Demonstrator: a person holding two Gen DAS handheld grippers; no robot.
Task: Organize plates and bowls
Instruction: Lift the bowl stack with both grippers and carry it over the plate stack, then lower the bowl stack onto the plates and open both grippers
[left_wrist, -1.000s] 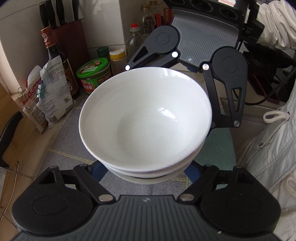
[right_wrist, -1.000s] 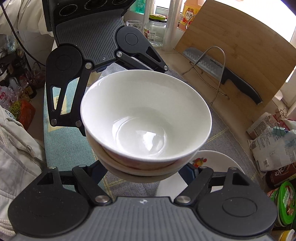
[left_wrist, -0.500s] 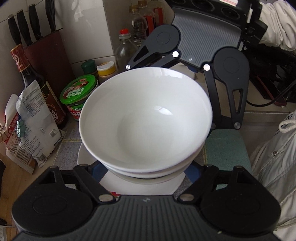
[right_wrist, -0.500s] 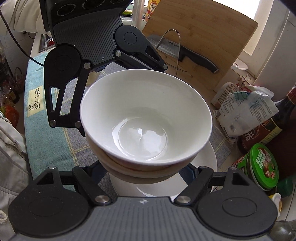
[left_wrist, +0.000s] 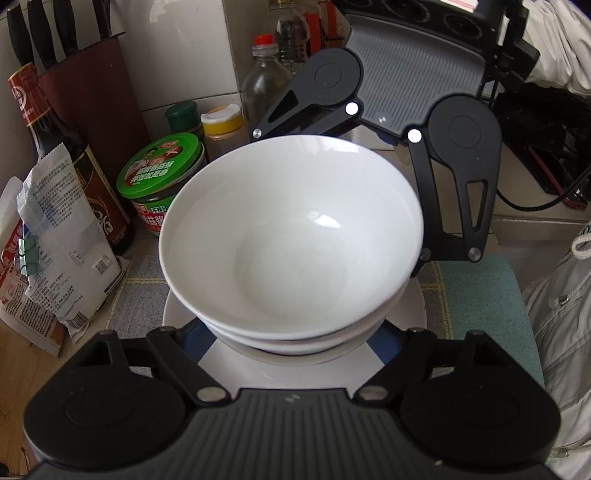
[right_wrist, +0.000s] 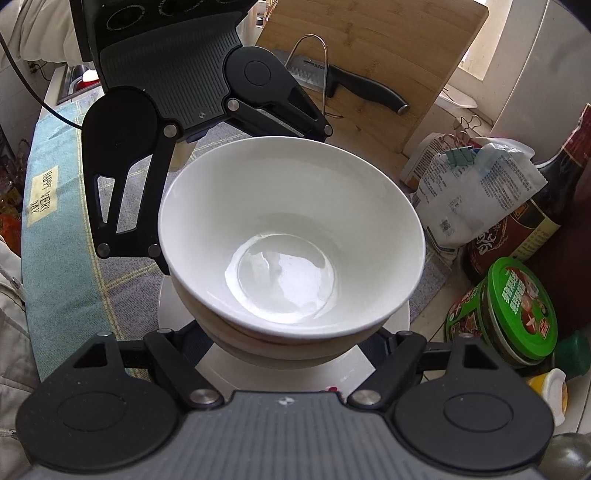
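Bowls (left_wrist: 291, 254) now above white plate (left_wrist: 413, 310), previously mat.

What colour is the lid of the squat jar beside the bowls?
Green, with a printed picture label; the squat jar's lid shows best in the left wrist view.

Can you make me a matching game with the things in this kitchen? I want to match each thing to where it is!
Things:
1. stack of white bowls
2. white plate
3. knife
4. green-lidded jar

Places:
A. leaning on the wooden cutting board
B. beside the dark sauce bottle
C. held between the left gripper and the right gripper
D. on the mat, right under the bowls

Pairs: 1-C, 2-D, 3-A, 4-B
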